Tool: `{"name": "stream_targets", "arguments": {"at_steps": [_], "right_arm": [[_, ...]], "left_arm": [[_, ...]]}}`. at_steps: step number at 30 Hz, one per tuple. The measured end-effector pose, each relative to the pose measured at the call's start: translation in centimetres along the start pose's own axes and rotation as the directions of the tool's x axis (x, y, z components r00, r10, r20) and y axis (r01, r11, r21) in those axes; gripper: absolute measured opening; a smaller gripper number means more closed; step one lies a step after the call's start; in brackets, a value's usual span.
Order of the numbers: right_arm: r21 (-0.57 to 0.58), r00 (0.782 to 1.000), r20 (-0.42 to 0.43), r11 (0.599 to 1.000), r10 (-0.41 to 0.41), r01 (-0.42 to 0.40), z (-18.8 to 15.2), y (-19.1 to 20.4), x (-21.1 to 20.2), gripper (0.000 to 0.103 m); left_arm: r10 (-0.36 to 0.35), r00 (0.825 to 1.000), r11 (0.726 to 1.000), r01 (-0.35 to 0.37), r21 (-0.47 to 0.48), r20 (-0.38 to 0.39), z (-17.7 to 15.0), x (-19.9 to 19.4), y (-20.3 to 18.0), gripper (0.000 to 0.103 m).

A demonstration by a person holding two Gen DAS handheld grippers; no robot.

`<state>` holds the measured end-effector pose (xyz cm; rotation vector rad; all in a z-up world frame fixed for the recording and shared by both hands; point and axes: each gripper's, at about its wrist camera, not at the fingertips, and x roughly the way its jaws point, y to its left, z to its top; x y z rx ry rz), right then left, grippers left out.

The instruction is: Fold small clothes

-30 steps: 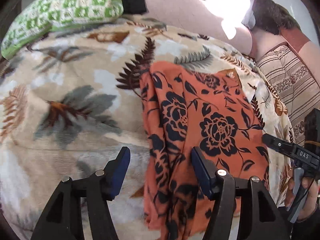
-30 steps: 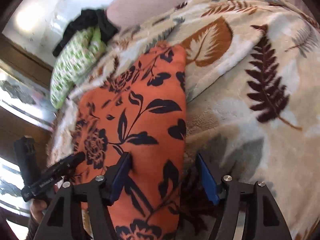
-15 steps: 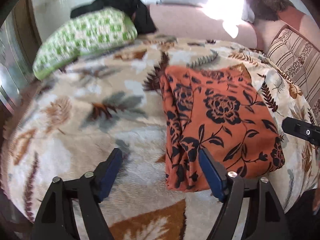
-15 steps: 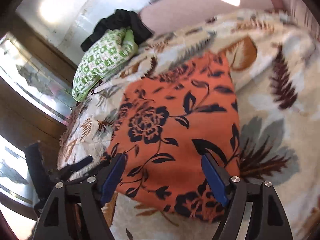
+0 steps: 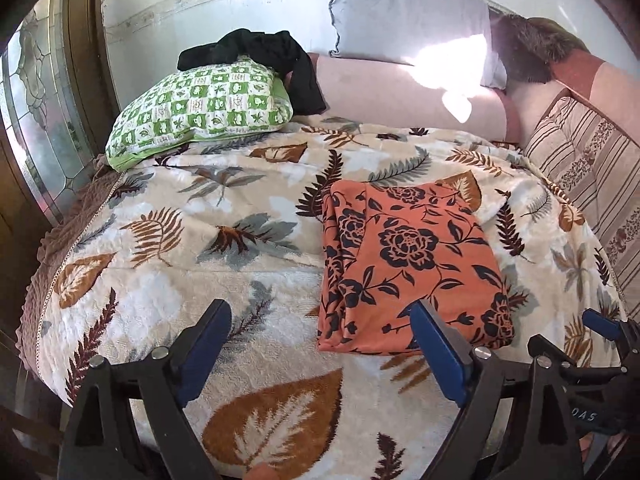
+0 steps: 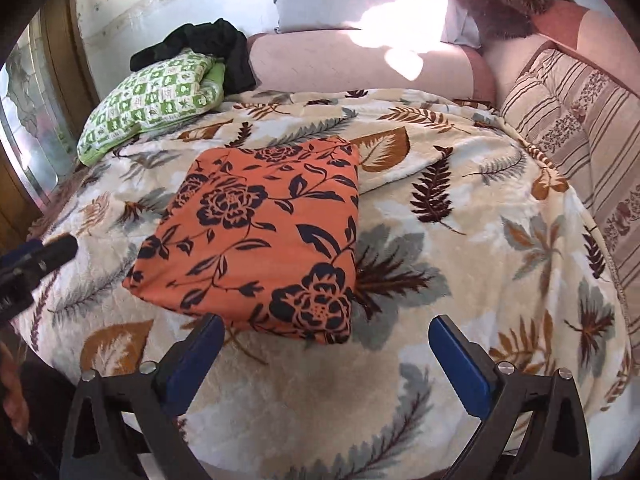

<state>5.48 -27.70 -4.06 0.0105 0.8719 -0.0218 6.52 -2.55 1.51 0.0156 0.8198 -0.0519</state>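
Observation:
An orange cloth with black flowers lies folded into a flat rectangle on the leaf-print blanket. My left gripper hovers above the blanket in front of the cloth's near left corner, its jaws opening with nothing between them. My right gripper hangs before the cloth's near right corner, jaws likewise opening and empty. Neither gripper touches the cloth. The right gripper's tip shows at the left wrist view's right edge, and the left one at the right wrist view's left edge.
A green checked pillow with a black garment on it lies at the back left. A pink bolster, a grey cushion and striped cushions line the back and right. A window is on the left.
Both grippers have let go of the orange cloth, spread their jaws wider and drawn back and up from it. The cloth stays folded flat on the blanket.

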Motion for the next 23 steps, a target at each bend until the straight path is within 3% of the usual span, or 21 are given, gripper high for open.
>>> {"name": "stream_targets", "arguments": {"at_steps": [11,19,23], "right_arm": [[-0.038,0.998,0.06,0.999,-0.033,0.035,1.1,0.5,-1.9,0.103],[-0.047,0.998,0.06,0.998,-0.032,0.035,1.5,0.9,-1.9,0.103],[-0.049,0.998,0.063,0.998,-0.031,0.035,1.9,1.0,-1.8,0.103]], "left_arm": [[-0.02,1.0,1.0,0.02,0.008,-0.014,0.3,-1.0,-1.1,0.093],[-0.08,0.996,0.997,0.08,0.003,-0.037,0.8,-0.5,-1.1,0.093],[-0.052,0.999,0.999,0.052,0.006,-0.01,1.3,-0.5,-0.9,0.093]]}}
